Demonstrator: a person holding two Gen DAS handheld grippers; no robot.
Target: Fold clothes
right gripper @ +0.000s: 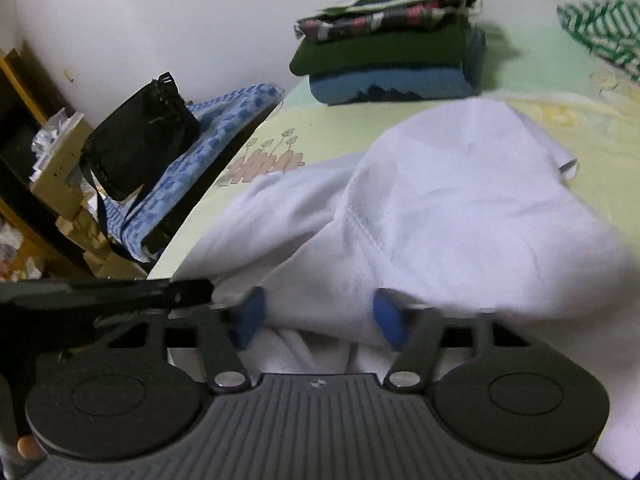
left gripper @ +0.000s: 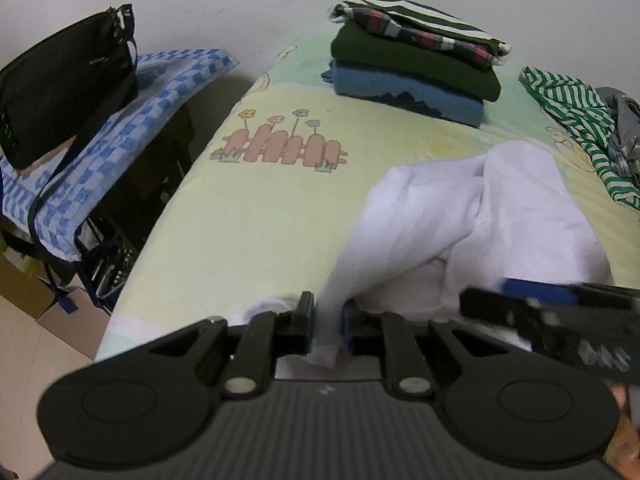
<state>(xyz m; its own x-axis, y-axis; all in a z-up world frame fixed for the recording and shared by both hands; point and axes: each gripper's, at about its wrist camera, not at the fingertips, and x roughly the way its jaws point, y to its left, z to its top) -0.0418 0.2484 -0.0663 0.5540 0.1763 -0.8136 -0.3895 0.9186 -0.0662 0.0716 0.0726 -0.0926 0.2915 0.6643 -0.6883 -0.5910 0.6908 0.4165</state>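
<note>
**Left gripper pinched the white garment; right stood open over it**

The left gripper (left gripper: 327, 326) sat at the bottom centre of its frame with its fingers drawn narrow, clamped on a ridge of the white garment (left gripper: 472, 216). From that pinch the cloth rose and spread toward the right half of the frame, bunched and unflattened on the bed (left gripper: 256, 216).

The right gripper (right gripper: 318, 316) showed its blue pads (right gripper: 248, 316) held wide apart at the bottom centre of its own frame. The same garment filled the gap and billowed up and away from it, into the centre and right of the frame. Whether the pads touched the cloth could not be told; they gripped nothing.

The relation that mattered: the garment lay directly ahead of both grippers, its bulk running from the lower edge toward the folded stack (left gripper: 412, 68) at the upper centre. The left already had hold, so the right was the free one, and cloth lay right between its fingers. It probably needed only to close on an edge there before the two could pull the garment flat.

A green-striped top (left gripper: 576, 120) lay crumpled at the right edge of the left view, not yet folded. A black bag (left gripper: 64, 88) rested on a blue checked cloth (left gripper: 120, 140) at the upper left, off the bed.
</note>
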